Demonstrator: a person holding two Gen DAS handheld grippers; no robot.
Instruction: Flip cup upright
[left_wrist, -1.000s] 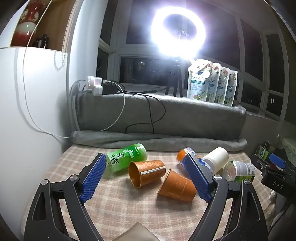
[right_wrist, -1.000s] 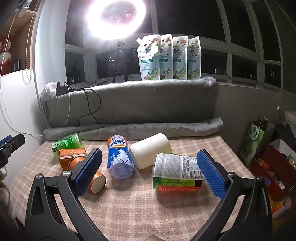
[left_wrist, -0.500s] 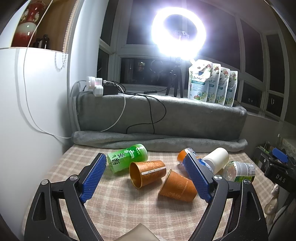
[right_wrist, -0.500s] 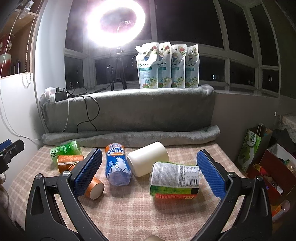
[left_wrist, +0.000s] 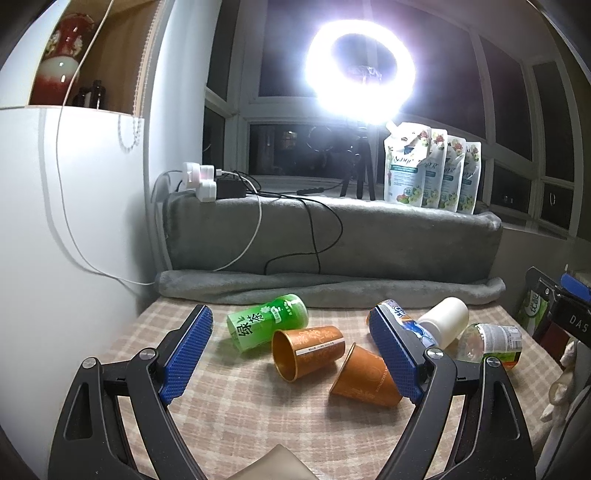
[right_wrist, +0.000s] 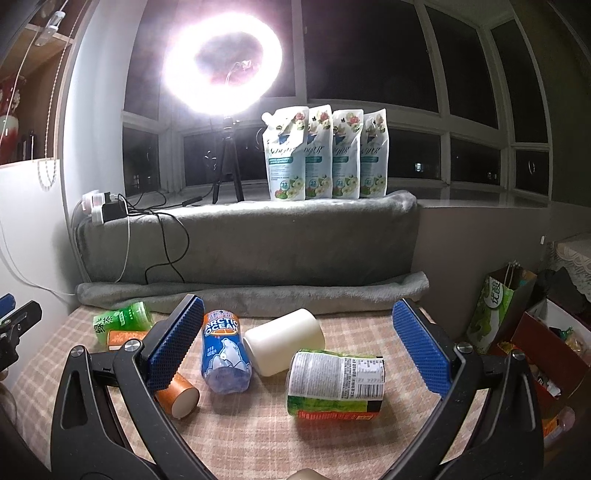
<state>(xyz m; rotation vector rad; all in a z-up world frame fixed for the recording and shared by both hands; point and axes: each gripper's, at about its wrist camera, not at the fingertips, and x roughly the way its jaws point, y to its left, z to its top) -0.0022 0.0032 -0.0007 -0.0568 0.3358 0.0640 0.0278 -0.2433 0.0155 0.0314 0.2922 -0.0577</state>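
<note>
Several cups and bottles lie on their sides on the checked cloth. An orange cup (left_wrist: 308, 350) lies with its mouth toward me, a second orange cup (left_wrist: 365, 376) beside it with its base toward the right gripper. A cream cup (right_wrist: 284, 341) lies further right, between the blue bottle (right_wrist: 225, 356) and a labelled bottle (right_wrist: 334, 386). A green tea bottle (left_wrist: 267, 325) lies at the back left. My left gripper (left_wrist: 291, 350) hangs open above and in front of the orange cups. My right gripper (right_wrist: 299, 350) hangs open, holding nothing, in front of the cream cup and the labelled bottle.
A rolled grey blanket (right_wrist: 258, 291) bounds the back of the cloth, with cables (left_wrist: 317, 236) hanging over it. A white wall (left_wrist: 55, 258) stands at the left. Bags and boxes (right_wrist: 535, 325) sit past the right edge. Refill pouches (right_wrist: 325, 155) and a ring light (left_wrist: 360, 70) stand behind.
Both grippers have drawn back and lifted a little, so the objects sit slightly lower and farther in each view. Nothing on the cloth has moved.
</note>
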